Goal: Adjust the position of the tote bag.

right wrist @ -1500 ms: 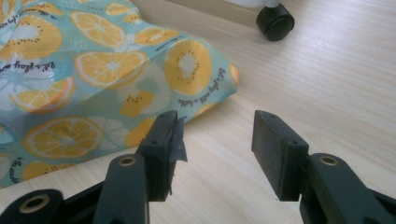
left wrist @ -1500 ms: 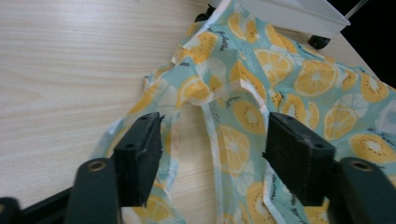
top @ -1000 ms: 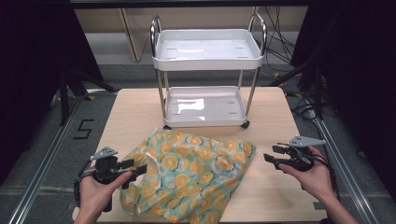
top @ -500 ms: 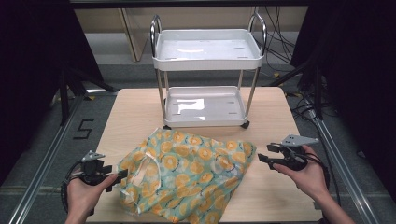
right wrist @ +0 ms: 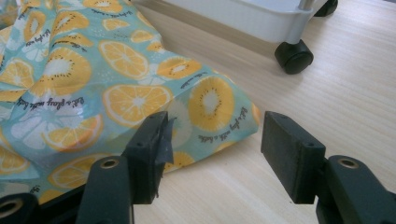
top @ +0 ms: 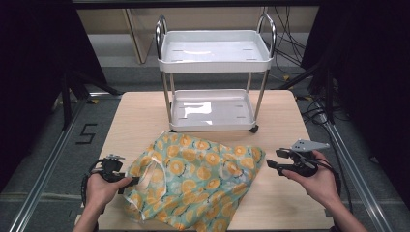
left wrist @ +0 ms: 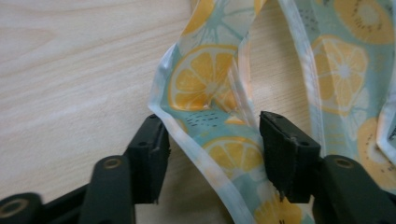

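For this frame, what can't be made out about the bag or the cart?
- Teal orange-slice-print fabric bag: near end cut off by the high view's bottom edge.
- Its contents: hidden by its own folds.
- White two-tier metal cart: left wheels hidden behind its lower tray.

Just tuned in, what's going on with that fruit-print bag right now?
A person is working a gripper in each hand on the orange-slice print bag lying crumpled on the wooden table. The left gripper has its jaws around a trimmed strap at the bag's left edge; they have just been closing but do not pinch it yet. The right gripper is open beside the bag's right corner. The white two-shelf cart stands behind.
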`<action>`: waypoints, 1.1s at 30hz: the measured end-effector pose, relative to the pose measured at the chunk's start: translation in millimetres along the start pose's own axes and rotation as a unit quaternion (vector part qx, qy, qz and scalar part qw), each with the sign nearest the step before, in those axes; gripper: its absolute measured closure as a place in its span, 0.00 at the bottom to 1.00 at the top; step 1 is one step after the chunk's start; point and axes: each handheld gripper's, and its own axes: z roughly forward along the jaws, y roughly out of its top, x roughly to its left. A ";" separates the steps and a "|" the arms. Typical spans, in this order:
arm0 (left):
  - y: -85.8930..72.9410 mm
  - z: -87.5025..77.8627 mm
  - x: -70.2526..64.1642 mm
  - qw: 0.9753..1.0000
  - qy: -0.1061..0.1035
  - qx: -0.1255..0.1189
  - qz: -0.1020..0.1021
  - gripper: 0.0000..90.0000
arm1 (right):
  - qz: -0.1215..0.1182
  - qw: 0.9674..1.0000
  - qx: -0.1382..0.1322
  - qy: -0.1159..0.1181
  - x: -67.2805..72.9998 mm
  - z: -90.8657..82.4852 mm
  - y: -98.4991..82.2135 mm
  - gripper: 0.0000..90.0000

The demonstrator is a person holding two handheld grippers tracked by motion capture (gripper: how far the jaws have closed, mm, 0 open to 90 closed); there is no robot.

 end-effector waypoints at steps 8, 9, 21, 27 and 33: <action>11.5 11.4 -10.3 0.998 0.002 0.039 0.047 0.76 | 0.001 1.000 0.004 0.000 -0.7 0.2 -2.0 0.47; 13.4 11.8 -12.2 0.998 0.004 0.044 0.054 0.79 | 0.015 1.000 0.007 0.004 1.6 0.6 -2.8 0.47; 19.4 11.4 -19.2 0.998 0.003 0.036 0.058 0.99 | 0.013 1.000 0.009 0.007 3.5 2.6 -1.6 0.47; 23.0 10.5 -25.8 0.998 -0.003 0.028 0.060 0.99 | -0.006 1.000 -0.006 0.015 8.2 7.0 19.7 0.47; 30.8 3.8 -37.7 0.998 -0.010 0.001 0.069 0.99 | -0.027 0.999 -0.005 0.031 20.3 16.4 38.8 0.46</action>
